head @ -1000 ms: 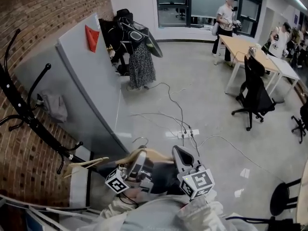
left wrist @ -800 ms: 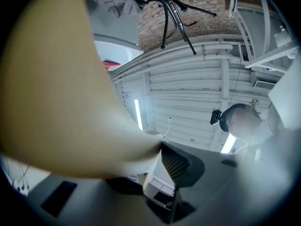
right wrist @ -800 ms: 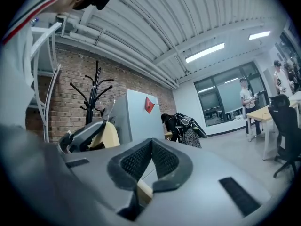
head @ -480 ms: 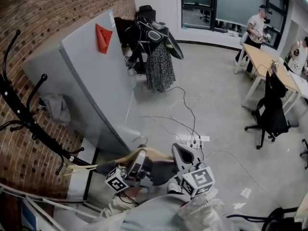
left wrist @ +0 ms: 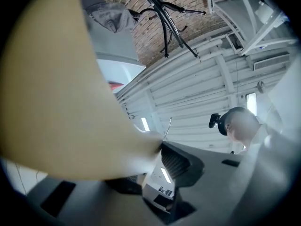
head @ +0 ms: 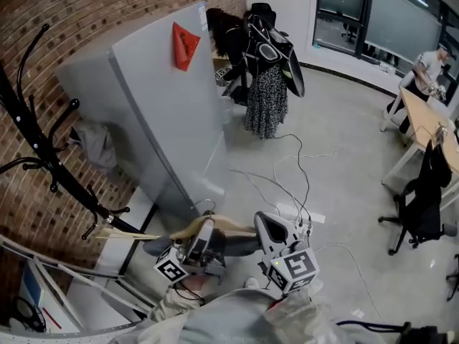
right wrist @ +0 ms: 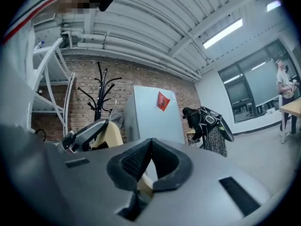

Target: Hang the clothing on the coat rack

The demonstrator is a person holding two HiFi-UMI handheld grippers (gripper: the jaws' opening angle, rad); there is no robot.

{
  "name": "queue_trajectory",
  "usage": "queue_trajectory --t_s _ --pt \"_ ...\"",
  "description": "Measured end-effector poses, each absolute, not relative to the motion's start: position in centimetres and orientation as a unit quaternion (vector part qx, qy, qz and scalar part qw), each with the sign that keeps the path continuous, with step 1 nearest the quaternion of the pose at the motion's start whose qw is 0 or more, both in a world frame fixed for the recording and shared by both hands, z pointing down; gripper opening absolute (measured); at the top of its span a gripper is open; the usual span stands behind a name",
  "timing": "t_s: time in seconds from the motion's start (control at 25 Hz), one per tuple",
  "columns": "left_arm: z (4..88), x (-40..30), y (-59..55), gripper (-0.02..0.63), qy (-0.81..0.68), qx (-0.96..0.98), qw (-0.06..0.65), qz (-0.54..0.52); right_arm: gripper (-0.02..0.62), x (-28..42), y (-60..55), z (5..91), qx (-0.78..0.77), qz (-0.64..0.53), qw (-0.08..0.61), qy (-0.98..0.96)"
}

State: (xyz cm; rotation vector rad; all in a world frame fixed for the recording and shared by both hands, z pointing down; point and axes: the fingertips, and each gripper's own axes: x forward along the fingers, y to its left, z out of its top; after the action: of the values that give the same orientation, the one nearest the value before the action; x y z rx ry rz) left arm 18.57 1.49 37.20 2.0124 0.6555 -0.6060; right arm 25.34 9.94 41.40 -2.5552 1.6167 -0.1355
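A pale wooden hanger with a metal hook lies level in front of me, its thin end pointing left toward the black coat rack. My left gripper is shut on it near the hook; in the left gripper view the hanger fills the left side and presses on the one pad that shows. My right gripper is shut on the hanger's other arm, a tan piece showing between its jaws. Dark cloth hangs under the hanger. The rack stands by the brick wall.
A grey panel with a red paper stands behind the rack, a grey garment beside it. A mannequin in dark clothes, floor cables, white shelving, a desk and office chair.
My head view has swung left: the panel, mannequin and desks slid right and the coat rack stands larger. Both grippers keep the same hold on the hanger.
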Motion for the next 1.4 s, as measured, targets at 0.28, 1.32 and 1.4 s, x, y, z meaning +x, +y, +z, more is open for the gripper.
queue_trajectory --t_s 0.28,1.32,1.4 --pt "36.7 17.8 -0.3 0.118 0.198 0.839 0.425 -0.278 0.025 25.8 6.6 42.0 -0.794 -0.05 0.056 0.604" --pt "37.5 7.2 -12.5 0.118 0.0 0.856 0.359 -0.372 0.025 17.0 -10.3 42.0 -0.627 -0.054 0.025 0.777" --pt "37.2 6.8 -13.1 0.119 -0.003 0.855 0.357 -0.377 0.025 16.6 -10.9 41.7 -0.623 -0.051 0.02 0.781"
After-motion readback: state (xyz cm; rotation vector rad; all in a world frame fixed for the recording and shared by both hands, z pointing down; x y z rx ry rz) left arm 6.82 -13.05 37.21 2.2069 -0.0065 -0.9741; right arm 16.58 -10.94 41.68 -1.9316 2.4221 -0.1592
